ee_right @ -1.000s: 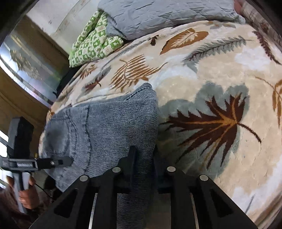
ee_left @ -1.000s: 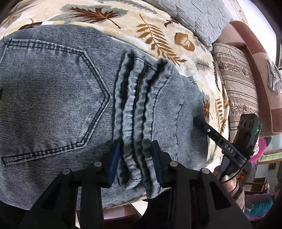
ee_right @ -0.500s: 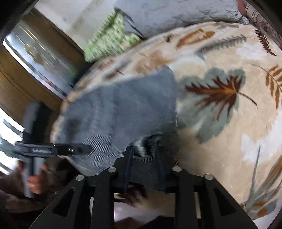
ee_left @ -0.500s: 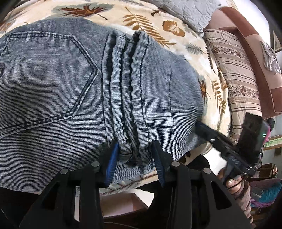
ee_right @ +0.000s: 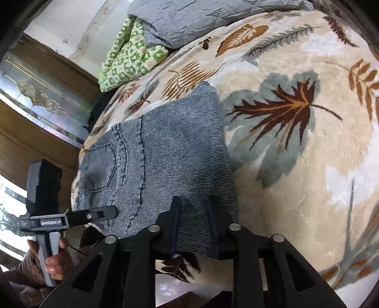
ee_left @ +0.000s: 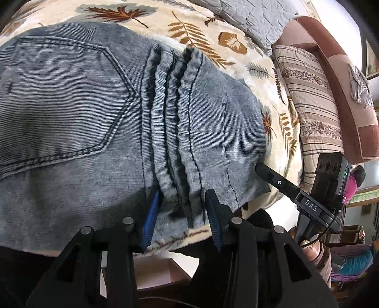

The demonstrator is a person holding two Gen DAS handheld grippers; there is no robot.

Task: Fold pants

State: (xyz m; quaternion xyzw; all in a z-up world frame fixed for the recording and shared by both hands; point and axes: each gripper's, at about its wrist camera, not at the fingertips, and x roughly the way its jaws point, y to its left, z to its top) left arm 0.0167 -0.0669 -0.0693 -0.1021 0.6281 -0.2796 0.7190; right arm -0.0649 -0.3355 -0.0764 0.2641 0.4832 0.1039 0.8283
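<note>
Grey-blue jeans [ee_left: 83, 106] lie folded on a leaf-patterned blanket [ee_left: 201, 30], a back pocket [ee_left: 71, 99] facing up. A bunch of stacked hems [ee_left: 173, 118] runs across them towards my left gripper [ee_left: 181, 196]. Its blue pads [ee_left: 151, 213] flank the end of that bunch loosely, so it is open. My right gripper [ee_right: 193, 203] straddles the jeans' [ee_right: 165, 154] near right edge. Its jaws are opening, with a strip of denim still between them. Each wrist view shows the other gripper at the jeans' near edge: the right one [ee_left: 259, 167] and the left one [ee_right: 104, 213].
A grey quilt [ee_right: 201, 16] and a green patterned cloth [ee_right: 132, 59] lie at the far end of the bed. A striped pillow [ee_left: 312, 99] leans on a brown headboard [ee_left: 343, 83]. The bed's near edge is right under both grippers. A hand [ee_right: 56, 260] holds the left gripper's handle.
Both grippers' jaws stand wider than before. Less of the hem bunch hangs past the left pads. The right gripper has drawn back towards the bed's near edge and its view has steadied.
</note>
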